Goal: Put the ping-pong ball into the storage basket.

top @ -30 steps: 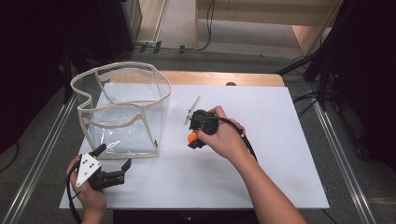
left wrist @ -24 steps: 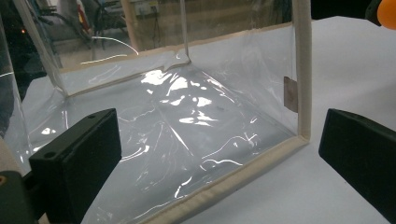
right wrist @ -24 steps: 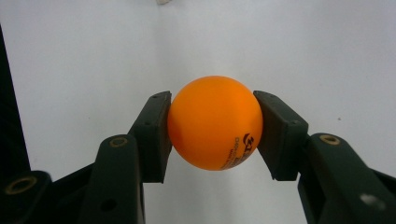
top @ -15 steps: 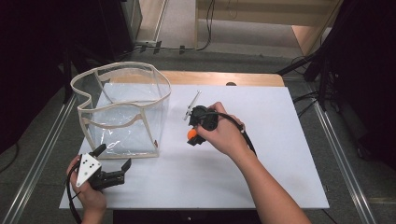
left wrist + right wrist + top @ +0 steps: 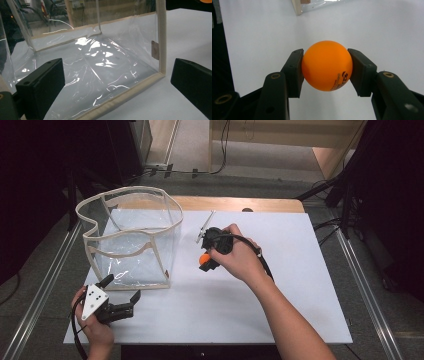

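A white bench (image 5: 280, 290) carries a clear plastic bag (image 5: 131, 237) with cream fabric edging, standing open-topped near the bench's far left corner. Its walls are upright, and its rim sags along the near side.

The right gripper (image 5: 205, 262) sits near the middle of the bench, to the right of the bag and apart from it, held from above by the person's right hand (image 5: 239, 256). Its fingers (image 5: 294, 72) pinch an orange ball (image 5: 327, 69) from both sides; in the right gripper view the ball sits squarely between the two black pads, with dark printed lettering on its lower right. In that view white bench surface lies behind the ball, and a corner of the bag's cream edging shows at the top. Whether the ball touches the bench cannot be told. In the high view the ball (image 5: 204, 259) is a small orange spot at the gripper's near end. A thin pale strip (image 5: 205, 226) pokes out from the gripper's far side, toward the bench's far edge.

The left gripper (image 5: 123, 296) rests near the bench's near left corner, held by the left hand (image 5: 95, 327), with a grey three-cornered plate on top. Its fingers (image 5: 41, 86) are spread wide with nothing between them, pointing at the bag's (image 5: 100, 67) near lower edge, close to it but not touching.
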Demonstrator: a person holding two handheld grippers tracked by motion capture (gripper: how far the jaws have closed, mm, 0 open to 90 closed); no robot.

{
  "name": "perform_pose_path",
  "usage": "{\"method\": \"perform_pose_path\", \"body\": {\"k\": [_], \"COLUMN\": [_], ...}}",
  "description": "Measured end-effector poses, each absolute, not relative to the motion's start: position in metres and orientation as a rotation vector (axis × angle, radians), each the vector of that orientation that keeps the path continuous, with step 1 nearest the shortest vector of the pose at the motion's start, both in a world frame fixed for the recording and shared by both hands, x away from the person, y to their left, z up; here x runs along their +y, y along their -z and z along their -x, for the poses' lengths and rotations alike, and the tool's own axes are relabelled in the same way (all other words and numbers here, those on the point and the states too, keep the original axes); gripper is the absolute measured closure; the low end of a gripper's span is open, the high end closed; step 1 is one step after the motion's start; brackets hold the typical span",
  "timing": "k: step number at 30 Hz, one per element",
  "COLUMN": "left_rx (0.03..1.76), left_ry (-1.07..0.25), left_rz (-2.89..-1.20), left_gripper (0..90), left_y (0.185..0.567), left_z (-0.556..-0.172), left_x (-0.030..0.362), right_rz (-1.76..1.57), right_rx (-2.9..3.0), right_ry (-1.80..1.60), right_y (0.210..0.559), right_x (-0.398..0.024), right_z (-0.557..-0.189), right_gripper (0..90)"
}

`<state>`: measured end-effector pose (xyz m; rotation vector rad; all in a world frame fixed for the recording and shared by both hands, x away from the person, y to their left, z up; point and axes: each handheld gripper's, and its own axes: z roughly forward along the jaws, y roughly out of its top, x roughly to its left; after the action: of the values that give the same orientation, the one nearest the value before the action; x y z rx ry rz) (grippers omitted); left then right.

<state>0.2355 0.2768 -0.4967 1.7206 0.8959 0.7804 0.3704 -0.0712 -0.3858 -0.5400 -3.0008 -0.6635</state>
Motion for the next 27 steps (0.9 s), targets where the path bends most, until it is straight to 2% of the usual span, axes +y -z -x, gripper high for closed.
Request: {"method": "perform_pose_path", "body": {"k": [27], "left_rx": [0.892], "left_ry": [-0.781], "left_rz": [-1.731], "left_gripper": [0.0], "left_y": [0.497], "left_z": [-0.236], "left_x": [0.276], "right_rz": [0.497], "right_rx": [-2.989], "right_ry": [0.7], "right_y": [0.364], "right_x": [-0.065], "right_z": [-0.383], "right_gripper": [47.5]}}
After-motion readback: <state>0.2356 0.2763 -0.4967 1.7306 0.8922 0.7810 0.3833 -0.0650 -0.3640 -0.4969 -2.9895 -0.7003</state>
